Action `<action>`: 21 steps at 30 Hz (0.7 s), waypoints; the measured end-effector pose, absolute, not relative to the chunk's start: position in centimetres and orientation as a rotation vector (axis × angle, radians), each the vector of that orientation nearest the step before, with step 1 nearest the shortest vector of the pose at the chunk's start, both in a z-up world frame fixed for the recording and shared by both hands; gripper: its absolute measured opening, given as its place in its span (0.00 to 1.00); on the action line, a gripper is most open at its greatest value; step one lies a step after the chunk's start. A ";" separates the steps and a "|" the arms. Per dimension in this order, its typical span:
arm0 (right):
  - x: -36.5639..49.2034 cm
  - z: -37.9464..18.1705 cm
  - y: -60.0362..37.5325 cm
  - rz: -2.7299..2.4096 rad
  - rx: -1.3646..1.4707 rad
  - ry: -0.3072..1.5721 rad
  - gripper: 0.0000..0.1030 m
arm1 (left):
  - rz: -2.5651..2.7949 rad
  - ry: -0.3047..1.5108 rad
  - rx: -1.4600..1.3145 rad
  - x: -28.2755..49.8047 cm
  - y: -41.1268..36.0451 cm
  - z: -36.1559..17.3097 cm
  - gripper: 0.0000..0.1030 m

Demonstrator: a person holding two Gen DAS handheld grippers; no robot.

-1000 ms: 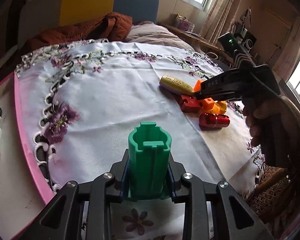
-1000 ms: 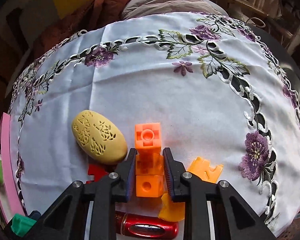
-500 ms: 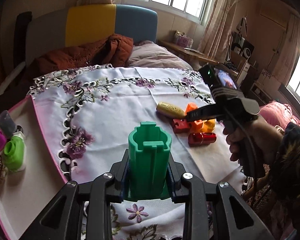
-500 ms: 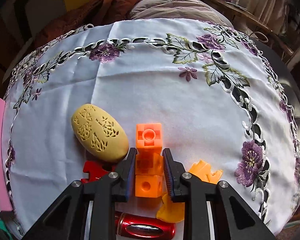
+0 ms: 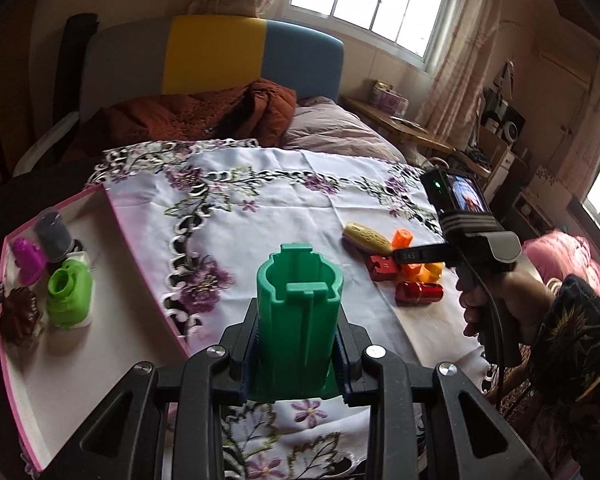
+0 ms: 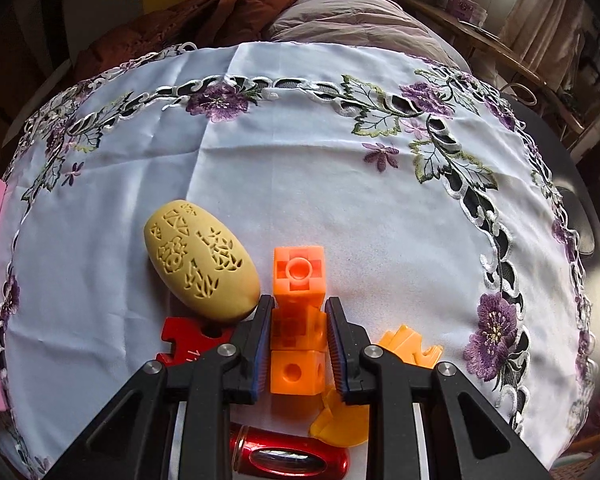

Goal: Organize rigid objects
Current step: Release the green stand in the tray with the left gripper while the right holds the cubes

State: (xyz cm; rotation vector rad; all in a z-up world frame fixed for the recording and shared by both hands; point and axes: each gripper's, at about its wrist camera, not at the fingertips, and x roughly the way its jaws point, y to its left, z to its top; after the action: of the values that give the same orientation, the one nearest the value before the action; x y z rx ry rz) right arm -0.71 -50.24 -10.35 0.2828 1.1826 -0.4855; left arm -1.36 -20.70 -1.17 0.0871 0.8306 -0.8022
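My left gripper (image 5: 298,344) is shut on a green ribbed plastic cylinder (image 5: 298,304) and holds it above the near edge of the flowered tablecloth, right of the pink-rimmed tray (image 5: 80,360). My right gripper (image 6: 298,320) is shut on an orange cube stack (image 6: 299,308) among the pile on the cloth; it also shows in the left wrist view (image 5: 420,255). Beside it lie a yellow carved oval (image 6: 200,266), a red puzzle-shaped piece (image 6: 188,342), a red metallic cylinder (image 6: 288,458) and orange pieces (image 6: 410,346).
The tray holds a lime-green piece (image 5: 69,294), a purple piece (image 5: 28,260), a dark grey piece (image 5: 52,234) and a brown piece (image 5: 18,314). A bed with a brown quilt (image 5: 204,114) lies behind the table. A desk (image 5: 400,124) stands far right.
My left gripper has lifted and pulled back with the green cylinder, bringing the tray and its pieces into view. My right gripper stays shut on the orange cubes.
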 end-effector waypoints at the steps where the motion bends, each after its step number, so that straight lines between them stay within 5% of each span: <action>1: -0.7 -10.4 -50.4 -0.485 0.279 1.183 0.25 | -0.790 0.830 0.077 -1.1 -20.1 -1.0 0.29; 21: -0.6 -10.4 -50.5 -0.482 0.269 1.185 0.25 | -0.327 1.004 -0.059 8.2 -5.1 -7.2 0.29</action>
State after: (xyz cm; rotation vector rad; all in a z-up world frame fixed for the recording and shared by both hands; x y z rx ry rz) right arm -0.56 -50.48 -10.35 0.2693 1.1846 -0.4819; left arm 8.20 -5.11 -7.22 -0.0590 1.0036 -0.3274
